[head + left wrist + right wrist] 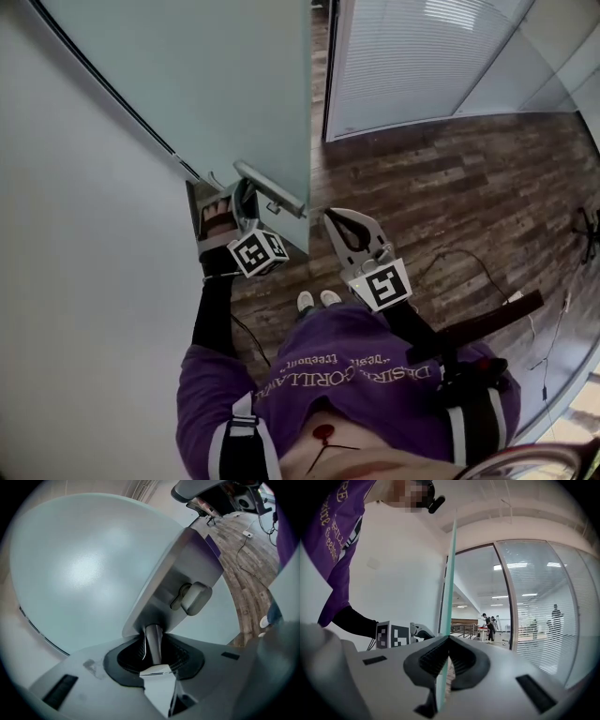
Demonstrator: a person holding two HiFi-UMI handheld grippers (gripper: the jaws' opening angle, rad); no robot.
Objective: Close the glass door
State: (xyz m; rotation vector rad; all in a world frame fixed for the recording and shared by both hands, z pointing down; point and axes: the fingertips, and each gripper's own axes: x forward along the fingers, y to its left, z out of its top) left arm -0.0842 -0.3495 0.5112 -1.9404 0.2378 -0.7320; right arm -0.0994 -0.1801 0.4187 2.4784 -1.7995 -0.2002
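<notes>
The frosted glass door stands ajar, its free edge near the metal frame of the opening. A metal lever handle sticks out from its edge plate. My left gripper is shut on that handle; in the left gripper view the lever runs between both dark pads, under the plate and a thumb-turn. My right gripper is shut and holds nothing, hanging just right of the door edge. In the right gripper view its tips point level at the door's thin green edge.
A white wall runs along the left. A glass partition with blinds stands to the right of the opening. The wood floor carries a loose cable. Several people stand far off in the room beyond.
</notes>
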